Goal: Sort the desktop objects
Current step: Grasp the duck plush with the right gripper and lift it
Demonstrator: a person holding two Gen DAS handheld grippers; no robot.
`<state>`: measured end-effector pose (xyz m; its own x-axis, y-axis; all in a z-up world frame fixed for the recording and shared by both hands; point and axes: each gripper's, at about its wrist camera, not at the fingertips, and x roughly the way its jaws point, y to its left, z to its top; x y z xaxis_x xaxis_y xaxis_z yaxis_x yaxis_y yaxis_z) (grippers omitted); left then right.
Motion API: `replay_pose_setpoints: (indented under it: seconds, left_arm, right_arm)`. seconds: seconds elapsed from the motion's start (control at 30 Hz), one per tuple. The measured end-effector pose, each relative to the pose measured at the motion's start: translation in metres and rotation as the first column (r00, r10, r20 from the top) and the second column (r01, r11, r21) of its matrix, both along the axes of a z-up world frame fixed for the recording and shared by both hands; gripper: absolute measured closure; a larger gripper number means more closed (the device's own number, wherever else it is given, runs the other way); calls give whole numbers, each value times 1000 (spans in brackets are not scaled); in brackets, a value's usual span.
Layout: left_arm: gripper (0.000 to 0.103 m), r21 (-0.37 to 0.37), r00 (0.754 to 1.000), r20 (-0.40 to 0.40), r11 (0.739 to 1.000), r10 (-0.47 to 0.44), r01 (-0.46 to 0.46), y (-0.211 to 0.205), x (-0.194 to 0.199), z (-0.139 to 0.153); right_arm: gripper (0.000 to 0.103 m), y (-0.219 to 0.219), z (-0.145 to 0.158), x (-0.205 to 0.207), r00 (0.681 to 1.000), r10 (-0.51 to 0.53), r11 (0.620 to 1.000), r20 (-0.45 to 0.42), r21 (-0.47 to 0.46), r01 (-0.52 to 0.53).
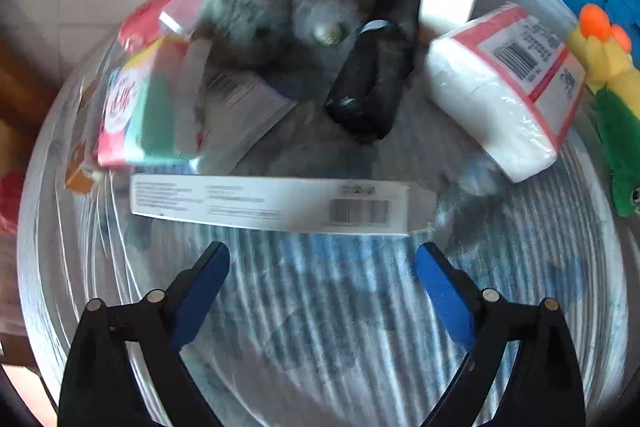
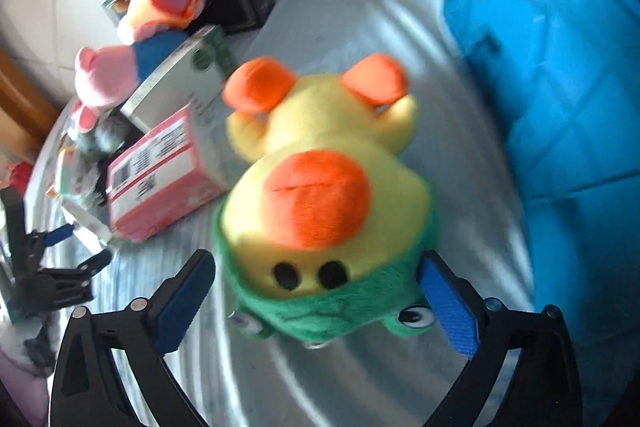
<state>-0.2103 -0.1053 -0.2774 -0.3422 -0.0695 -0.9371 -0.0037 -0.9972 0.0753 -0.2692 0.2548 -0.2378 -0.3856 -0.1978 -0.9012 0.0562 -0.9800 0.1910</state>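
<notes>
Striped cloth (image 1: 340,307) carries the pile: left gripper (image 1: 322,259) hangs wide and empty, long white box (image 1: 272,203) at its 12 o'clock, so drop squarely over the box's narrow width before closing.

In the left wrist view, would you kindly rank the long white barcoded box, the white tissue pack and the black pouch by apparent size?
1. Long white barcoded box, though nearest the camera.
2. White tissue pack.
3. Black pouch.

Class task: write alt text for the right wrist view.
A yellow plush toy with orange beak and green hood lies between the open right gripper fingers, blue bin beside it, boxes and a pink plush behind.
</notes>
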Motion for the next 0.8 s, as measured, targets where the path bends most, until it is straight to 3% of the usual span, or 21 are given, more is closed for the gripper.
replay_pose_setpoints:
  seconds: [0.1,0.2,0.37,0.43,0.47,0.5,0.67,0.73,0.8]
  left_arm:
    - [16,21,993,19,993,117,-117,-25,9,4]
    - [16,75,992,-39,990,123,-120,-20,22,28]
    - [16,140,987,-155,990,37,-15,33,27,66]
    - [16,155,988,-155,988,-2,26,59,28,64]
    - [16,160,989,-146,986,-21,44,68,30,61]
    - [16,161,990,-135,985,-38,60,74,27,56]
    - [16,228,986,-92,961,-139,157,123,29,35]
    - [16,254,977,-86,944,-196,211,144,28,29]
    - [16,260,964,-92,928,-249,265,169,26,27]
  right_arm:
    - [6,-33,12,18,990,143,989,-12,27,-143]
    - [14,-42,32,34,974,227,962,-31,-150,-229]
    - [15,-21,45,42,990,60,997,-131,51,-54]
    - [38,-12,44,42,987,11,981,-157,194,20]
    - [56,-7,42,41,987,-3,968,-158,246,42]
    - [59,-3,39,38,988,-9,962,-155,268,51]
    - [55,14,22,18,992,-17,960,-125,276,52]
    - [33,22,26,15,993,-5,973,-119,229,32]
    - [28,29,38,16,990,3,982,-141,187,24]
